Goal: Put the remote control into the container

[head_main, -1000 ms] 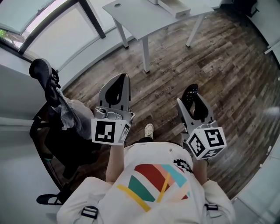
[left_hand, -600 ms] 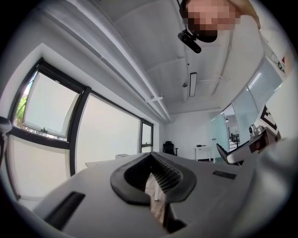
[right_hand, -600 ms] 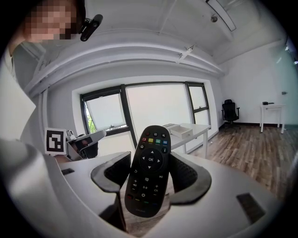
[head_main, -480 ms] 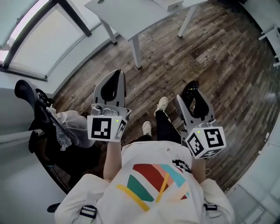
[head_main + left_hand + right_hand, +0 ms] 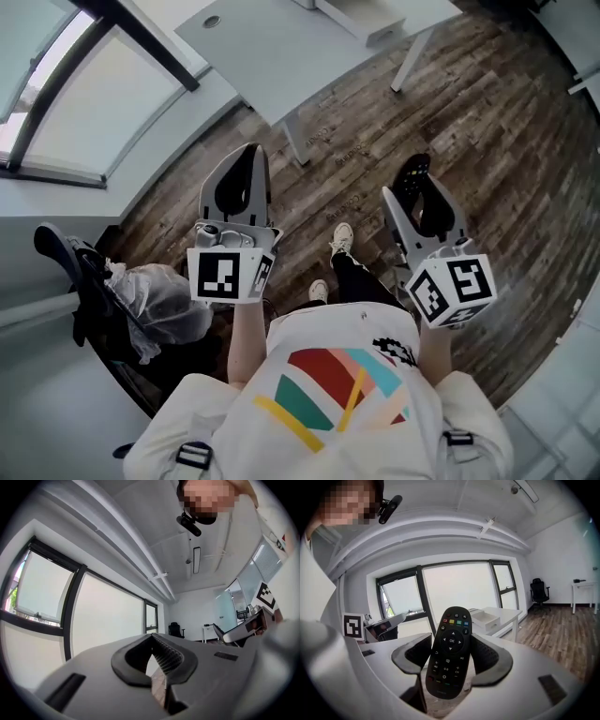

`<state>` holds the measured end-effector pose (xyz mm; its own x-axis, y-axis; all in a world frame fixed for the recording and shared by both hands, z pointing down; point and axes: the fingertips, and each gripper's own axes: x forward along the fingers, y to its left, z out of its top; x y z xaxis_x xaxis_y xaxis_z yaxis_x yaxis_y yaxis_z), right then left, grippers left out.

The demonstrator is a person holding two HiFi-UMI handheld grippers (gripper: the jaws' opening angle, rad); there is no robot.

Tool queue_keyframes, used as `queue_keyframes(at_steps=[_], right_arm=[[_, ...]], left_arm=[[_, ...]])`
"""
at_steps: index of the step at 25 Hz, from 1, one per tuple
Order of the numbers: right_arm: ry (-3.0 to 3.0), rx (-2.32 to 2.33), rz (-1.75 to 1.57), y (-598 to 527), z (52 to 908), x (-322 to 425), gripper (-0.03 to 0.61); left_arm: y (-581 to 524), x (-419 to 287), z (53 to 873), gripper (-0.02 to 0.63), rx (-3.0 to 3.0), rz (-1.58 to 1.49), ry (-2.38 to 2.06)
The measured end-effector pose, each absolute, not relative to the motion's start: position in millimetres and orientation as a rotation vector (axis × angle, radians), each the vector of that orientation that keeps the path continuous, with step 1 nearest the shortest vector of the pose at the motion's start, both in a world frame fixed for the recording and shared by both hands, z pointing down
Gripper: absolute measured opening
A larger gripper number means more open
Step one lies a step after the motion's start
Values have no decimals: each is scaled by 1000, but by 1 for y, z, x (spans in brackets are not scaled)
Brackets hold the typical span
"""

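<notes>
The right gripper (image 5: 451, 645) pinches a black remote control (image 5: 449, 654) marked "OK"; the left gripper (image 5: 151, 640) is pressed together. Ahead, a white table (image 5: 509, 614) bears a white tray (image 5: 484, 619).

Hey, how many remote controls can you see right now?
1. The remote control is clamped between the jaws of the right gripper, buttons facing its camera. No other shows, though the white tray on the desk could hide one.

Probably an office, white desk (image 5: 281, 56), black swivel chair (image 5: 537, 591), large windows (image 5: 459, 585)
</notes>
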<state>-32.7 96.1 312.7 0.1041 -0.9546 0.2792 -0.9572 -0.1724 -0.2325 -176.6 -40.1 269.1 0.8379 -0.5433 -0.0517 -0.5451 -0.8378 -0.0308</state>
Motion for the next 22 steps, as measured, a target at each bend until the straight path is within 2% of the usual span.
queue_keyframes(at_steps=[7, 22], right_arm=[[-1988, 2270, 579, 71, 321, 12, 261], [-2093, 2335, 694, 35, 330, 81, 261]], left_arm=[[-61, -124, 298, 6, -3056, 66, 908], [-86, -55, 257, 6, -2916, -74, 831]])
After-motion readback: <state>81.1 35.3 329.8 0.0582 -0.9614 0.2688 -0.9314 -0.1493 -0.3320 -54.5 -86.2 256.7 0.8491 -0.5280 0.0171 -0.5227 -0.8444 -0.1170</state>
